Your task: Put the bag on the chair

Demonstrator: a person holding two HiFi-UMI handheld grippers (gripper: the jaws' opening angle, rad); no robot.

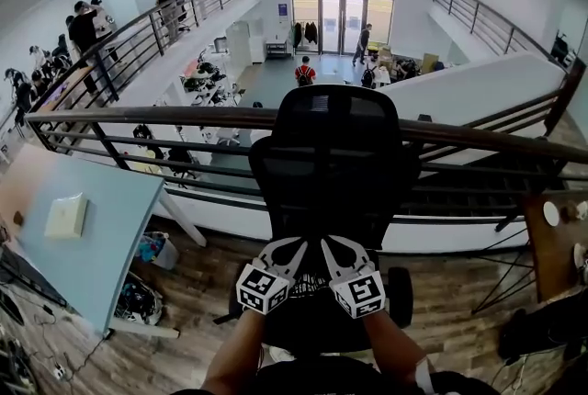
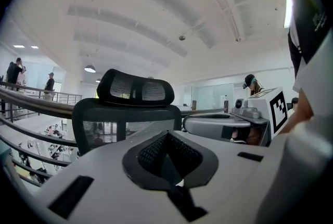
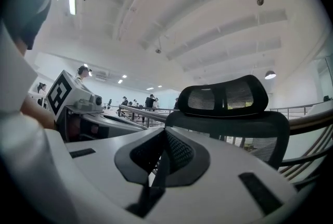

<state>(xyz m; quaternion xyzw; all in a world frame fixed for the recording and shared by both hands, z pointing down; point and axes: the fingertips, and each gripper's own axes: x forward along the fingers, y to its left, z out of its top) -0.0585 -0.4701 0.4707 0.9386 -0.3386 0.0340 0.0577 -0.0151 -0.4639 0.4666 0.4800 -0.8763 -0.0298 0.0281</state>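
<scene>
A dark metal railing [image 1: 184, 118] runs across the middle of the frame, with a lower hall beyond it and a wooden floor [image 1: 450, 292] on this side. A black mesh chair [image 1: 333, 145] stands in the center, its back against the railing and its seat facing the person. A pale blue desk [image 1: 110, 219] fills the left side, with a flat white box [image 1: 66, 216] lying on it. At the right edge is the corner of a brown table [image 1: 551, 246]. Beneath it sits a dark bulky thing [image 1: 542, 329]; whether that is the bag I cannot tell.

The left gripper [image 1: 292, 248] and right gripper [image 1: 334, 246] sit side by side at the lower center, just above the chair's seat, both pointing at the backrest. In each gripper view the jaws are pressed together with nothing between them, and the chair's headrest and mesh back rise just past the tips.
</scene>
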